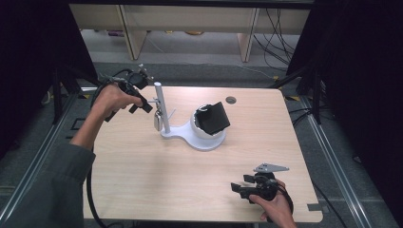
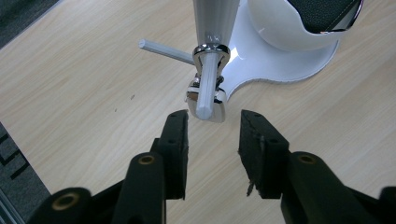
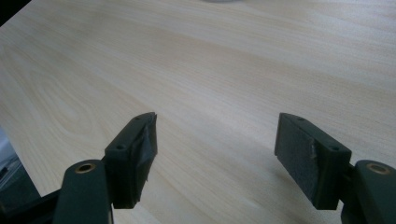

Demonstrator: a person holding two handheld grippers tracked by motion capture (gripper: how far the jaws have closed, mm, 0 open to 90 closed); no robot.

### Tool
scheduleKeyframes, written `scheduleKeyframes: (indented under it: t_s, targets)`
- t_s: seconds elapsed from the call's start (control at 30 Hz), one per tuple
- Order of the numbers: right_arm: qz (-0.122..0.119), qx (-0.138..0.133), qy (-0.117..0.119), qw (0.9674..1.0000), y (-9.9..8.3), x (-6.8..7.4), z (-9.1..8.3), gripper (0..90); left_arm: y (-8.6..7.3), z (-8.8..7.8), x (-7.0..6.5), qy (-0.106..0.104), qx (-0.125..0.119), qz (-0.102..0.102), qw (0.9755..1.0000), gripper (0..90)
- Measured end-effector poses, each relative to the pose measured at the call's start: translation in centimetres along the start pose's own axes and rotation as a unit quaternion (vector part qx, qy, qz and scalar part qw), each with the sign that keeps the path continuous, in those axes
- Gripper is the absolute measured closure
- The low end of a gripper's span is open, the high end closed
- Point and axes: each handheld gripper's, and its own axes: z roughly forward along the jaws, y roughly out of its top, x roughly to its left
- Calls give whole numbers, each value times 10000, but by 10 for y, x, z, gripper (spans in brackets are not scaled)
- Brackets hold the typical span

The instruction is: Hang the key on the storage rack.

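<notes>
A white stand [image 1: 177,132] sits mid-table, with an upright post [image 1: 159,100] and a round cup holding a tilted black case [image 1: 214,118]. A silver metal clasp [image 1: 157,121] hangs from a short white peg on the post. In the left gripper view the clasp [image 2: 220,101] hangs on the peg [image 2: 205,91], just beyond the jaw tips. My left gripper [image 2: 212,122] is open, and its pads touch nothing. From the high view it [image 1: 147,107] reaches the post from the left. My right gripper [image 1: 240,183] rests near the table's front right edge, open [image 3: 215,135] over bare wood.
A round cable hole [image 1: 231,99] lies at the back of the table [image 1: 142,180]. A second thin peg [image 2: 163,49] sticks out sideways from the post. Shelf legs and loose cables are on the floor behind. Black frames flank both sides.
</notes>
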Motion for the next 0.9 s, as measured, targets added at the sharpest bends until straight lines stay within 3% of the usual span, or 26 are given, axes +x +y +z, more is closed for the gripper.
scheduleKeyframes:
  t_s: [0.33,0.37,0.47,0.63,0.67,0.83,0.9]
  targets:
    - [6,2,29,10000,0,0,0,306,-7,-2,-5,-120,-104,-100,9998,518]
    - [137,20,74,9999,0,1,0,306,-8,-1,-7,-108,-148,-189,9997,502]
    - [-19,-19,9,10000,0,-2,1,306,-13,-2,-10,-147,-163,-224,9995,463]
    - [51,-60,33,10000,0,-5,-1,306,-21,-8,-9,-210,-319,-304,9988,400]
    - [228,-11,52,9997,0,-3,-2,306,-24,-9,-10,-198,-341,-293,9988,386]
    - [209,-16,91,9997,0,-2,-1,306,-37,-10,-15,-251,-345,-249,9988,341]
    - [41,-101,110,9999,0,-4,0,306,-43,-8,-19,-247,-350,-223,9988,330]
